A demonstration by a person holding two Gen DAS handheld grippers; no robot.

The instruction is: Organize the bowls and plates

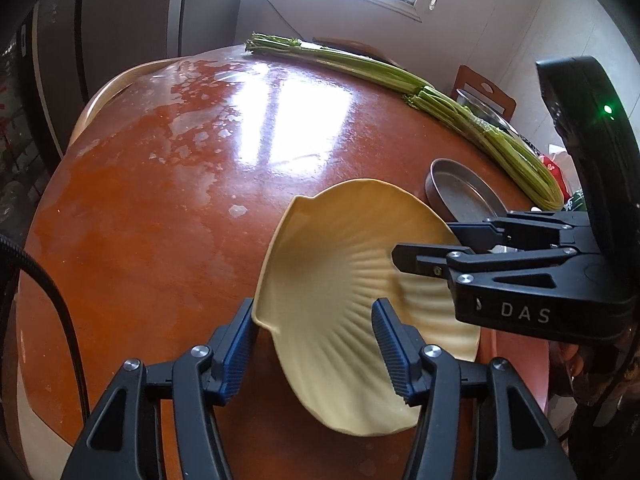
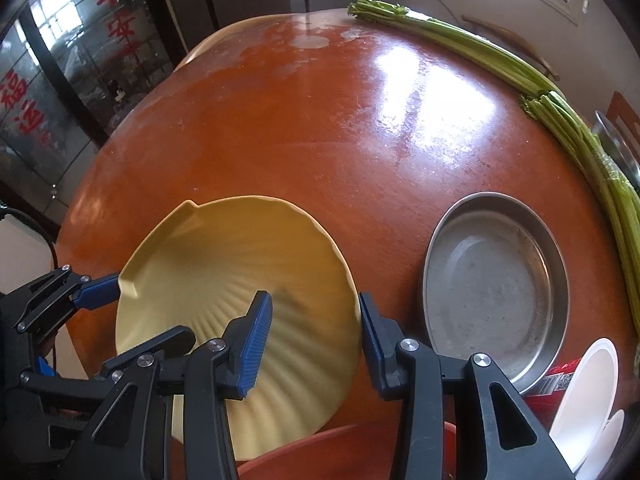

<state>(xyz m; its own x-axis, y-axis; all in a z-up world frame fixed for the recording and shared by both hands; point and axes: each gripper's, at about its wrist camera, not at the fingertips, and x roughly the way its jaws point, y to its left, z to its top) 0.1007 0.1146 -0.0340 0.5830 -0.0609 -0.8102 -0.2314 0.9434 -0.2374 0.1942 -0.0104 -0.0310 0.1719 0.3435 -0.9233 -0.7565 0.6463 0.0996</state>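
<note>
A yellow shell-shaped plate [image 1: 340, 264] [image 2: 224, 264] hangs tilted above the red-brown round table [image 2: 280, 120], held from two sides. My left gripper [image 1: 316, 320] has its ribbed blue pads on the plate's near-left rim, one outside and one on the inner face. In the right wrist view its blue pad [image 2: 96, 292] meets the rim at the notch. My right gripper [image 2: 314, 304] [image 1: 424, 240] is shut across the plate's right rim. A round steel pan [image 2: 496, 292] [image 1: 464, 196] sits on the table to the right of the plate.
Long bundles of green stalks [image 2: 560, 112] [image 1: 360, 64] lie along the table's far right edge. White bowls [image 2: 588, 392] and a red packet [image 2: 560, 384] sit at the lower right. A red basin's rim [image 2: 320, 452] shows under the plate. A black cable [image 1: 52, 280] hangs at left.
</note>
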